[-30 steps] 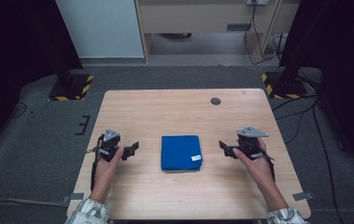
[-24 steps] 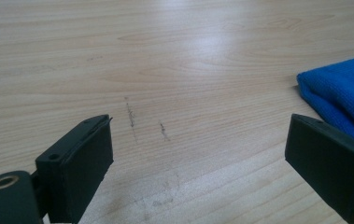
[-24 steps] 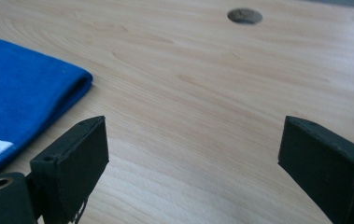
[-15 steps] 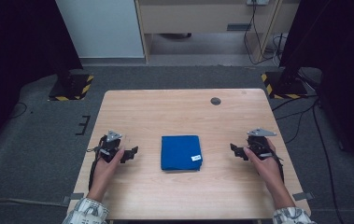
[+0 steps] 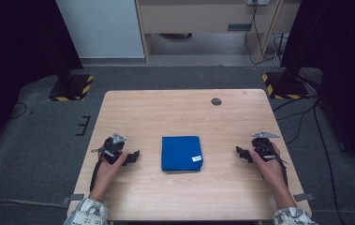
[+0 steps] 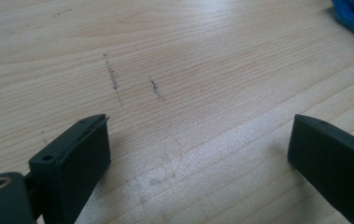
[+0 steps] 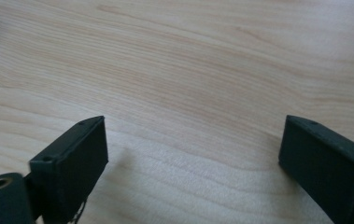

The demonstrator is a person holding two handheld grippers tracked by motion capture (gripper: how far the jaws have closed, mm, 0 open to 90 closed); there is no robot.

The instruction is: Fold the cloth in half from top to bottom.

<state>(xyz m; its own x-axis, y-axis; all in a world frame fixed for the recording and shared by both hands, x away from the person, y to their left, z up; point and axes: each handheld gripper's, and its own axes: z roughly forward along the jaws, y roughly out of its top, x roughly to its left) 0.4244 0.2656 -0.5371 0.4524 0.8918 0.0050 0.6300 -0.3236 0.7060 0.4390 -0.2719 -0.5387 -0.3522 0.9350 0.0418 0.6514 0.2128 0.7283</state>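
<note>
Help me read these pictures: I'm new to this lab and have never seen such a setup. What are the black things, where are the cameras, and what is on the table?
No robot arm is here: a person sits at the light wooden table and holds a hand tool in each hand. The left gripper and the right gripper each have two black jaws. The high view looks down from above the person's side. The other two pictures come from small cameras riding on the grippers and looking along the jaws; in both, the jaws stand wide apart over bare wood, holding nothing. Between the grippers lies a folded blue cloth with a small white tag, touched by neither. Its blue edge peeks into the corner of the left gripper view. Farther back sits a small dark round spot; I cannot tell what it is.
</note>
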